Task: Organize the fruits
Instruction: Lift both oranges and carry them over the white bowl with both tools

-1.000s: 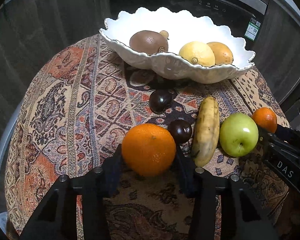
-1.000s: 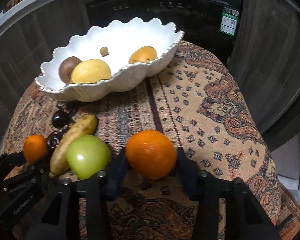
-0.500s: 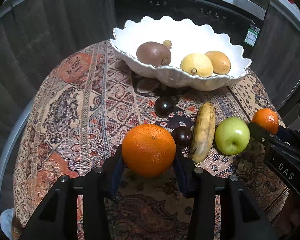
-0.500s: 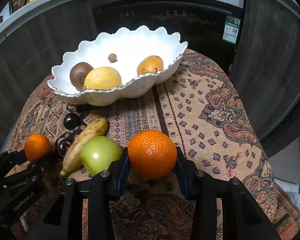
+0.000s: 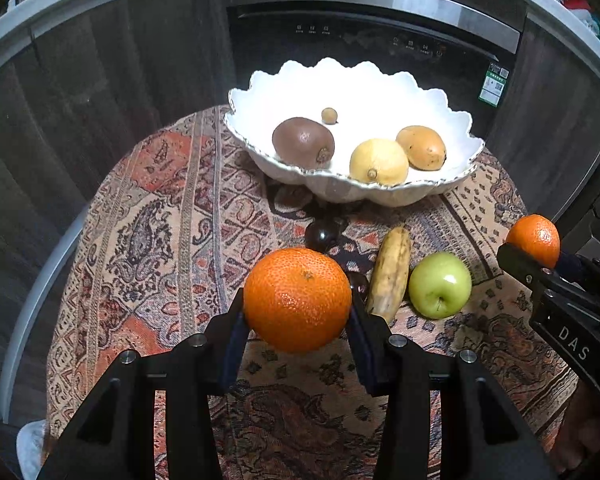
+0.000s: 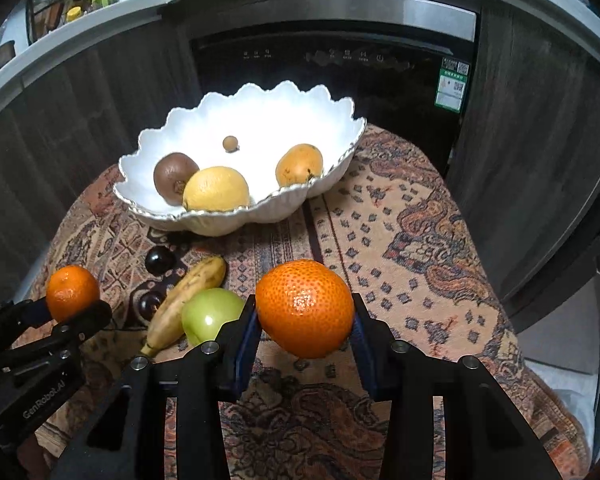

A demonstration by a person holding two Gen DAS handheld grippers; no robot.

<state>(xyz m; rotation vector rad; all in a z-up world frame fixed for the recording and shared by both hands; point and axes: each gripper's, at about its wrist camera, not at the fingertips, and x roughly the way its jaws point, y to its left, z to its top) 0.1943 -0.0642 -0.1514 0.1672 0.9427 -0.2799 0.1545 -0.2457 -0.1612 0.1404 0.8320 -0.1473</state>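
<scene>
The left tongs (image 5: 297, 314) and right tongs (image 6: 305, 320) each clenched an orange (image 5: 297, 299) (image 6: 305, 314) across its middle, clear of the surface (image 5: 148, 240), near the white bowl (image 5: 440, 194); firm, round and likely slippery, the fruit suited this grip at the widest part.

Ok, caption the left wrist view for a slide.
Left gripper holding an orange above the patterned cloth, white bowl ahead.
</scene>
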